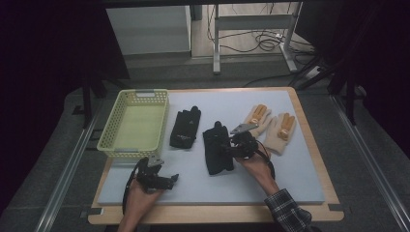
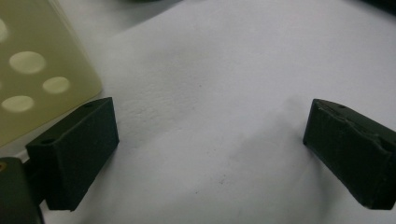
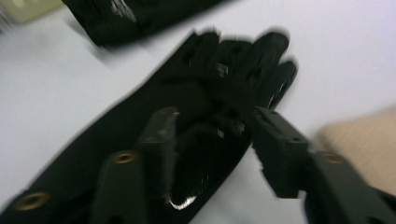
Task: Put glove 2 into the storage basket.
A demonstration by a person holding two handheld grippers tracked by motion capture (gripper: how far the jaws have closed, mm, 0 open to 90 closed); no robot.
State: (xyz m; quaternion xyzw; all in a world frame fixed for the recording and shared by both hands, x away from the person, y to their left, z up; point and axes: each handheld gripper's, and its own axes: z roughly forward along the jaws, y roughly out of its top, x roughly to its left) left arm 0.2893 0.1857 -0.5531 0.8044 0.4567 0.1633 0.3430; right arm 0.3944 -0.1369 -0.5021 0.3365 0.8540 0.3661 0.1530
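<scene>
A: High view first: we log four gloves on the white mat (image 1: 270, 183). The right gripper (image 1: 231, 149) sits over the near black glove (image 1: 216, 153), mid-mat. A second black glove (image 1: 185, 126) lies to its left, apart.

B: Right gripper view agrees, though blurred. We see its jaws parted with that glove's palm between them; we cannot tell whether the pads press on the fabric.

A: Left gripper (image 1: 167, 181)?

B: Released. In the left gripper view we note jaws wide apart over bare mat, yellow basket (image 2: 32, 70) just beside one jaw.

A: Two tan gloves (image 1: 270, 126) lie right of the right gripper.
</scene>
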